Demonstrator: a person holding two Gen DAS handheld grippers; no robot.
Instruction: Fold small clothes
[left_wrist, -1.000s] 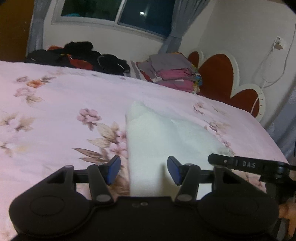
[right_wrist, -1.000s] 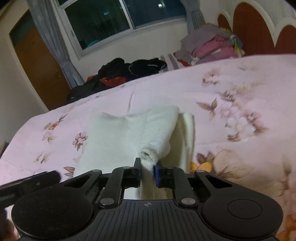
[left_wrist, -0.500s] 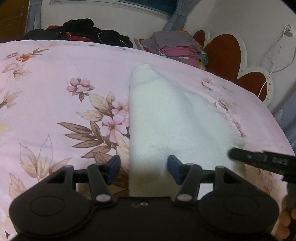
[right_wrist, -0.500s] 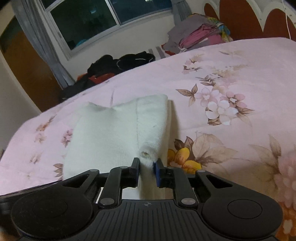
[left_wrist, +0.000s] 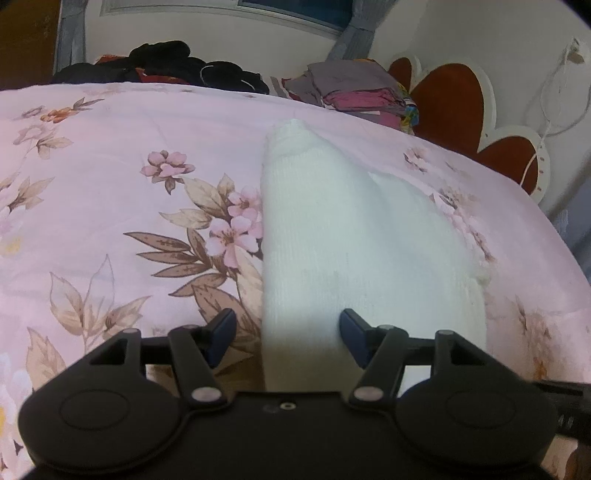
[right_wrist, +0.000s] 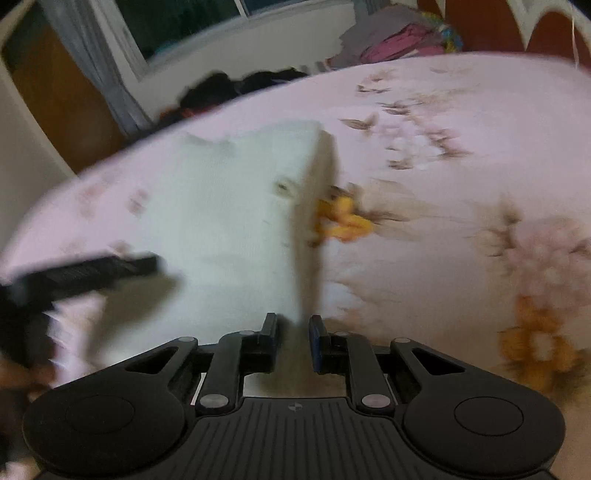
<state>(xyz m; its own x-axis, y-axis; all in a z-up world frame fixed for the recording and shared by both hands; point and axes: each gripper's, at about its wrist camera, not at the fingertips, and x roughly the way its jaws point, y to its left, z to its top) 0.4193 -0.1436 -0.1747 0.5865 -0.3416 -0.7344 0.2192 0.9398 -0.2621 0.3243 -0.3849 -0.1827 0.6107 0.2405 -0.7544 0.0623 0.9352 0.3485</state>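
White knitted garment lies flat on the pink floral bed, long axis running away from both tools: left tool apart astride its near left edge, right tool narrowly parted, empty, at its near right corner.

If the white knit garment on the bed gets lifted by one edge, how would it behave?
The white knit garment would probably droop: its folded layers already sag softly on the floral bedspread. Likely light. The ribbed knit should resist slipping, though the fold might fall open.
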